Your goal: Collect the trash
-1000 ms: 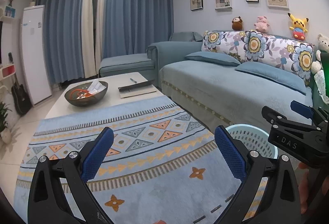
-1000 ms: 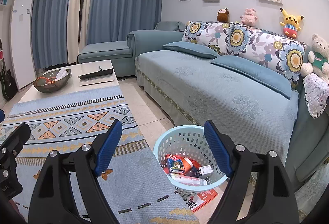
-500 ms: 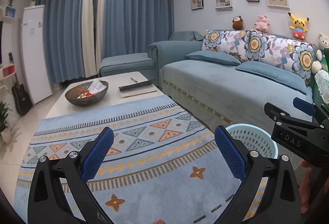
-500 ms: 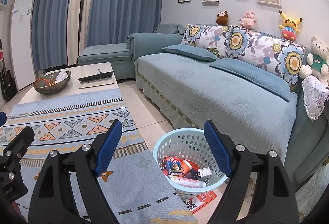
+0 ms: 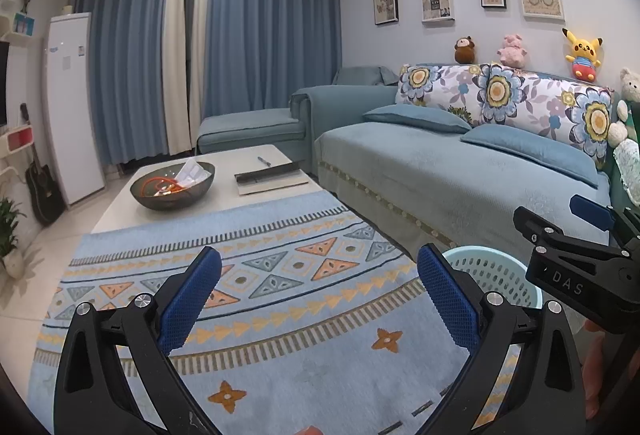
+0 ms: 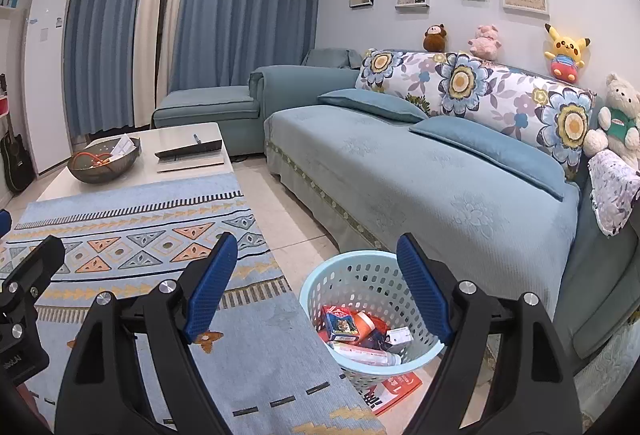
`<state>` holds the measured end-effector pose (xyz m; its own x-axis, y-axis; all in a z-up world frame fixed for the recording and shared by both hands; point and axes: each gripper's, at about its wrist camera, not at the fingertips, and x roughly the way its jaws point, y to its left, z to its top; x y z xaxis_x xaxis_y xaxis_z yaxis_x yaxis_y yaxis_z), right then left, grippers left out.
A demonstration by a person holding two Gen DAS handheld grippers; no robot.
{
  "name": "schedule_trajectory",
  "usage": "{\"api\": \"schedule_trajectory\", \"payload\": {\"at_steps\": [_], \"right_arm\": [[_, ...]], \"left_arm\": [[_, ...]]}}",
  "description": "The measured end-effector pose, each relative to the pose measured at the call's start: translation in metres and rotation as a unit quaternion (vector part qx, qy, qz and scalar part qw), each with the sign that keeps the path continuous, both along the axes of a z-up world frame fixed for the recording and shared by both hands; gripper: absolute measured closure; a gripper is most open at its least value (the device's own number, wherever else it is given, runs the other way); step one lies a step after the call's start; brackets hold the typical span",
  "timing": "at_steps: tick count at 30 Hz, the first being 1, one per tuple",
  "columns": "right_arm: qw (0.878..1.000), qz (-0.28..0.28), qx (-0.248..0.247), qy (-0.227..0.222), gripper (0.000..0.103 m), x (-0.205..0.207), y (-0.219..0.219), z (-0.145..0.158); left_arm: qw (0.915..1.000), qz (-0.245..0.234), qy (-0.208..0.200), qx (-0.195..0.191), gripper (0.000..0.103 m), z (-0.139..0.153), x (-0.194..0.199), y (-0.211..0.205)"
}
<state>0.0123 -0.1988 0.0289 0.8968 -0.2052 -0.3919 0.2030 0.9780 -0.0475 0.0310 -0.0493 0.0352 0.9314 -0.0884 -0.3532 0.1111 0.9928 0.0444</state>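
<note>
A light blue perforated basket (image 6: 352, 271) stands on the floor between the rug and the sofa. It holds several pieces of trash, among them a blue carton (image 6: 340, 322) and a white bottle (image 6: 368, 349). A red and white paper (image 6: 394, 387) lies on the floor under its front edge. My right gripper (image 6: 312, 283) is open and empty, above and in front of the basket. My left gripper (image 5: 318, 295) is open and empty over the rug; the basket's rim (image 5: 492, 259) shows to its right.
A patterned blue rug (image 5: 260, 275) covers the floor. A white coffee table (image 5: 224, 191) beyond it carries a dark bowl (image 5: 172, 187) and a book with a pen (image 5: 270, 177). A blue sofa (image 6: 420, 179) runs along the right. A small red object (image 5: 310, 430) lies at the bottom edge.
Both grippers have drifted slightly, staying open and empty. In the right wrist view the basket has slid a little toward the lower left.
</note>
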Motion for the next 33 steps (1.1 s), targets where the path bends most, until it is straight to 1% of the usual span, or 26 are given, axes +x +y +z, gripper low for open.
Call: {"api": "schedule_trajectory", "payload": {"at_steps": [33], "right_arm": [[1.0,0.009,0.0,0.016,0.025,0.0057,0.0037,-0.0059]], "left_arm": [[1.0,-0.001,0.003,0.005,0.008,-0.0023,0.0008,-0.0022]]}}
